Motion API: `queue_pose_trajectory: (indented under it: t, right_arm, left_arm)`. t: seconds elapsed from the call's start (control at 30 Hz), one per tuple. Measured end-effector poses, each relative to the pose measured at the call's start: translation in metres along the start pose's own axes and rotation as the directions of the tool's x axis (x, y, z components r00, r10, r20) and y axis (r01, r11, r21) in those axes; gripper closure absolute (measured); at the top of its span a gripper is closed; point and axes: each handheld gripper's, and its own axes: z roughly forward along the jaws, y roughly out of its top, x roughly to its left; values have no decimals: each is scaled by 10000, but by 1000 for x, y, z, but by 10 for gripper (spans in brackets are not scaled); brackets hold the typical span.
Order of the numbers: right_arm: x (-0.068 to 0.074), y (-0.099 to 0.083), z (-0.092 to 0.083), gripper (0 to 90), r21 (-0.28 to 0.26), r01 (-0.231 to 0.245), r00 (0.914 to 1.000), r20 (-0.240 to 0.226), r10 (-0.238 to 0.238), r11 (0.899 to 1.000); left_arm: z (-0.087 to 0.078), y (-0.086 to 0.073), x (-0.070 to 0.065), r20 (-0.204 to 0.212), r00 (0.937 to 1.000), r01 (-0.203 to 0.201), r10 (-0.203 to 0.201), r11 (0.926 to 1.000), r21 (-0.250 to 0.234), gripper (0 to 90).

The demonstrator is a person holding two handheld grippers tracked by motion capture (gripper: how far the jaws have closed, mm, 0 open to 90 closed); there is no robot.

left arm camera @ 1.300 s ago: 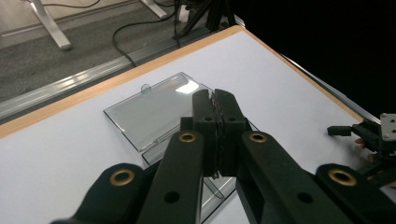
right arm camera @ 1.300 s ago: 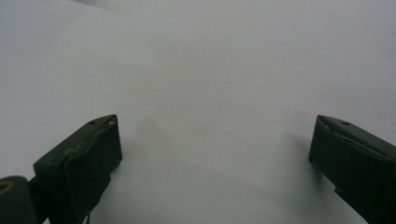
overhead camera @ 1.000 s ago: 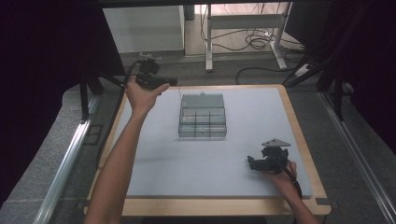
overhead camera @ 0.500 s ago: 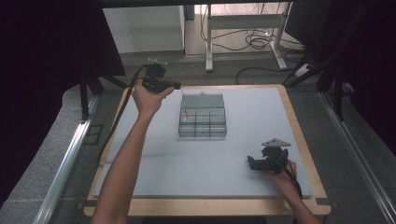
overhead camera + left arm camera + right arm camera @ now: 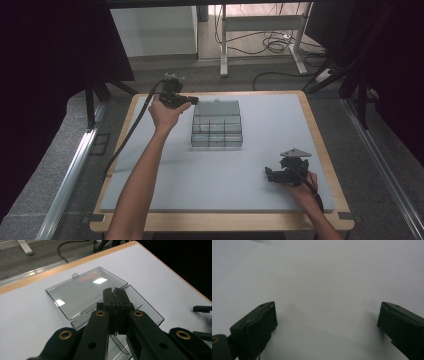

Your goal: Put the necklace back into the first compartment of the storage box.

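Grey mat (image 5: 260,150) flat, matte, wood-edged. Clear plastic organizer box (image 5: 217,131) sat mid-mat, ridged dividers, compartments looked empty, lid (image 5: 82,291) flat open behind box. Left gripper (image 5: 192,100) at box's far-left corner, clenched, nothing between. Right gripper (image 5: 269,175) well right of box, released.

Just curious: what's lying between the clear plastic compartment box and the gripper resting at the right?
Nothing: in the high view, bare grey mat separates the clear plastic compartment box from the right gripper.
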Motion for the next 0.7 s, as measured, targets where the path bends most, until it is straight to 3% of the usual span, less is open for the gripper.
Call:
queue_pose_trajectory:
  t: [0.7]
  right_arm:
    - [0, 0, 0, 21, 0, 19, 10000, 3, -19, 10000]
  left_arm:
    - [37, -40, 17, 39, 9992, 403, -408, 9958, 822, 895]
